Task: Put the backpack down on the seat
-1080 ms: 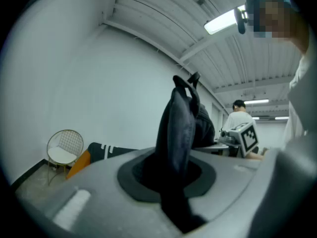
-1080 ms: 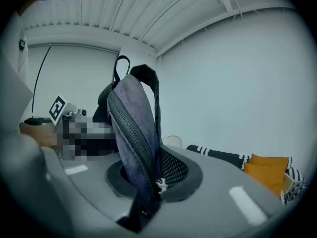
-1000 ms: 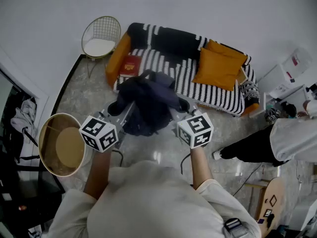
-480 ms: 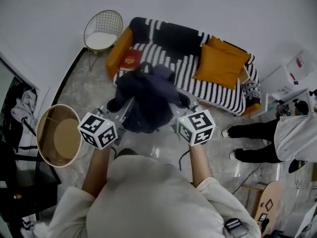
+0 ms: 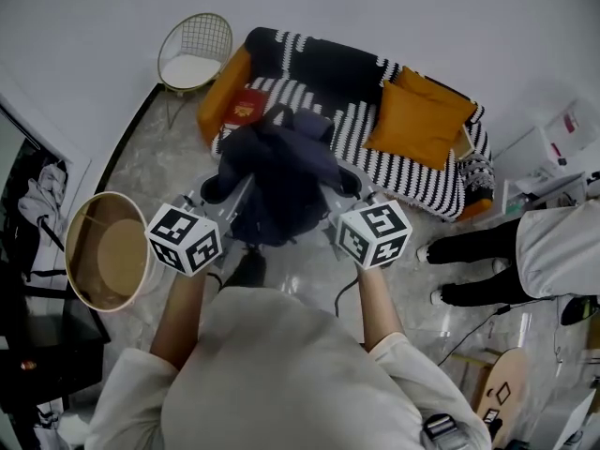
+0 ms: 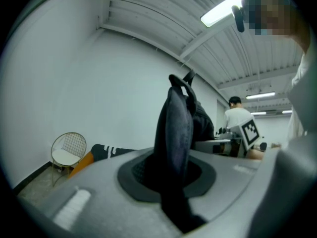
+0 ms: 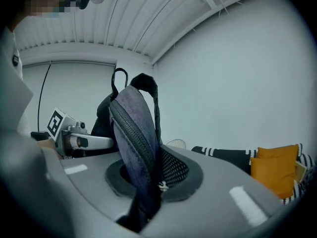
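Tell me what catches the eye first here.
A dark backpack hangs mid-frame in the head view, pinched on either side by the left tongs and the right tongs. Just beyond it stands a black-and-white striped sofa, with orange cushions piled at its right end.

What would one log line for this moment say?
left tool: shut on backpack | right tool: shut on backpack | backpack: held up, not yet on striped sofa
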`<action>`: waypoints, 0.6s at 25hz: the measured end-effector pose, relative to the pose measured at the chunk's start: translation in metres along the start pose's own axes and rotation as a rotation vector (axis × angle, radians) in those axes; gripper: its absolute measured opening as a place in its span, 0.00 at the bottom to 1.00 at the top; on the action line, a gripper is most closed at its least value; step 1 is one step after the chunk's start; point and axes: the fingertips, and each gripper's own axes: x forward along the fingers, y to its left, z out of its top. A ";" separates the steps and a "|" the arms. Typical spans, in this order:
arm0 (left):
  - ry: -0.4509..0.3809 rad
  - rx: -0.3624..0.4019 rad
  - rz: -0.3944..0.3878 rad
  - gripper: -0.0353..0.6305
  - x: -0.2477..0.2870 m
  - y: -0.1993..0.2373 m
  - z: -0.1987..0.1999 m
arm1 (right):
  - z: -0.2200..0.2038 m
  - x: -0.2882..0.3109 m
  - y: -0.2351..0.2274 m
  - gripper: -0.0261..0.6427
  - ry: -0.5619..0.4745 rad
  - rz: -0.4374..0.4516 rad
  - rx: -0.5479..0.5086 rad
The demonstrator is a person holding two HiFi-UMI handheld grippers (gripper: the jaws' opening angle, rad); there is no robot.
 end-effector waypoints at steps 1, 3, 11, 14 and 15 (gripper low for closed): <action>0.002 0.001 0.001 0.13 0.004 0.003 0.000 | 0.000 0.003 -0.003 0.12 0.002 0.005 0.004; -0.001 -0.003 0.002 0.13 0.010 0.010 0.002 | 0.001 0.011 -0.007 0.11 0.004 0.017 0.003; -0.006 0.002 -0.009 0.13 0.048 0.040 0.007 | 0.006 0.044 -0.041 0.11 0.026 0.026 0.018; 0.000 0.001 -0.012 0.13 0.063 0.055 0.006 | 0.005 0.059 -0.055 0.11 0.030 0.026 0.025; 0.002 -0.001 -0.013 0.13 0.068 0.060 0.007 | 0.005 0.065 -0.059 0.11 0.031 0.025 0.027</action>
